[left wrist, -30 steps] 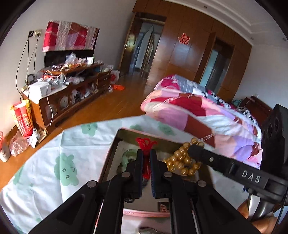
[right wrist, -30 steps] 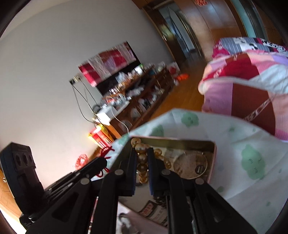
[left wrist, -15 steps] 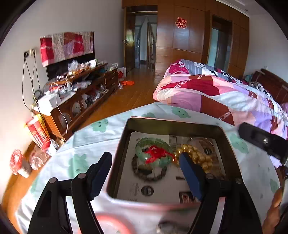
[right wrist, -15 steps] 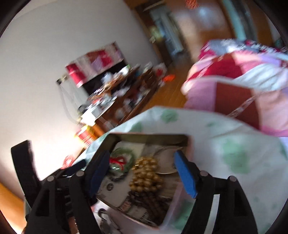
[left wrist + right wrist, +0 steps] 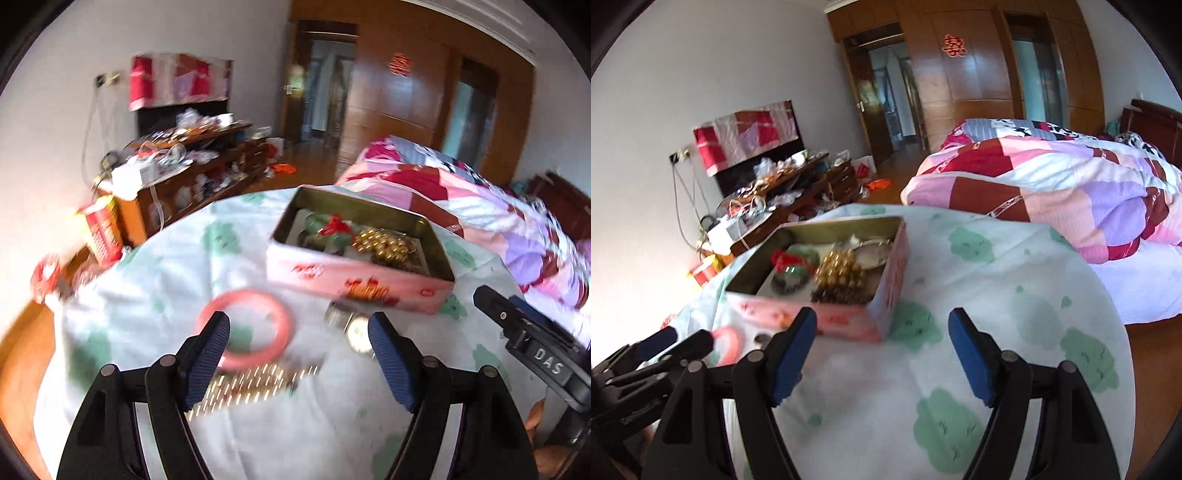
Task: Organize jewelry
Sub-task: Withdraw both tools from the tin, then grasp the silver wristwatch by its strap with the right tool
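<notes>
A pink tin box (image 5: 354, 280) (image 5: 831, 317) stands on the table's green-patterned cloth. Inside lie a green bangle with a red tassel (image 5: 334, 226) (image 5: 792, 258), a gold bead bracelet (image 5: 386, 245) (image 5: 838, 271) and dark beads. On the cloth before the box lie a pink bangle (image 5: 243, 330) (image 5: 729, 343), a wristwatch (image 5: 356, 328) and a gold chain (image 5: 255, 384). My left gripper (image 5: 299, 339) is open above the cloth, straddling the bangle and the watch. My right gripper (image 5: 882, 332) is open and holds nothing, near the box's right corner.
A bed with a patchwork quilt (image 5: 1052, 192) lies to the right of the table. A cluttered wooden cabinet (image 5: 192, 173) stands along the left wall. Wooden doors (image 5: 960, 74) close off the back. The table edge drops to a wooden floor (image 5: 1145, 387).
Both grippers opened and let the tasselled bangle and the gold beads drop into the box. Both then pulled back from the box toward the near side of the table.
</notes>
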Motion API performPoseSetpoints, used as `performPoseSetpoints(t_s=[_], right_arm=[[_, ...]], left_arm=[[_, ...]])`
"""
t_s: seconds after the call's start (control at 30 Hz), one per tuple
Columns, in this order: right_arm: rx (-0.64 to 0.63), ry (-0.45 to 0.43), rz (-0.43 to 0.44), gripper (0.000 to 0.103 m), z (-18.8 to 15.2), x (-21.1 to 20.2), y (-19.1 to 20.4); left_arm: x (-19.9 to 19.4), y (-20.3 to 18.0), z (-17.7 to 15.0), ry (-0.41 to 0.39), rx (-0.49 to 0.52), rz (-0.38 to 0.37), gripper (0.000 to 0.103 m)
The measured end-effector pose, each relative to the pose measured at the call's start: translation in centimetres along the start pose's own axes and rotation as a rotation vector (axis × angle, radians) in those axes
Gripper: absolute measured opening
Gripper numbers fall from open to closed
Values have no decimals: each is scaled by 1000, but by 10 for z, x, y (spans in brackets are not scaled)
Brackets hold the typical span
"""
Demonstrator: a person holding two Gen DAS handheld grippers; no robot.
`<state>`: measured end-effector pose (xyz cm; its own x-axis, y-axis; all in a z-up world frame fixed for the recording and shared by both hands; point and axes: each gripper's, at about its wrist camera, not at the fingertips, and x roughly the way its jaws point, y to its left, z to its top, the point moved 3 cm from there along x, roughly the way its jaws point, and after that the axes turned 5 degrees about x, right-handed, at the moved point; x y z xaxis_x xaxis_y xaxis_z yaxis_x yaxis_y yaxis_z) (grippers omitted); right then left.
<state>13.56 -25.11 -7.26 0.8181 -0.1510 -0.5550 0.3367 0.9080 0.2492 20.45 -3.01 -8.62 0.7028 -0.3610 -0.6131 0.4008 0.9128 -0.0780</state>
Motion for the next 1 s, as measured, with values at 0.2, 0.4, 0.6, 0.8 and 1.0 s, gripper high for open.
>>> performPoseSetpoints(t_s=[0.2,0.4,0.6,0.8,1.0], right_arm=[[-31,16,-9,71,-12,-7,3],[-33,1,-25,61,-17,-14,3],[-57,-17,-32,61,-22,-21,8],[-67,4,-7,61,-24,-19,10],[-58,91,57,61,-30,-11,13]], left_arm=[[-17,12,-18,-8,-38,53,77],[-26,20,-30,-25,-52,98,77],[-30,29,-38,-28,-97,105,77],[-38,34,-51,-16,-82,117,77],[-45,47,-56,-6,-103,127,77]])
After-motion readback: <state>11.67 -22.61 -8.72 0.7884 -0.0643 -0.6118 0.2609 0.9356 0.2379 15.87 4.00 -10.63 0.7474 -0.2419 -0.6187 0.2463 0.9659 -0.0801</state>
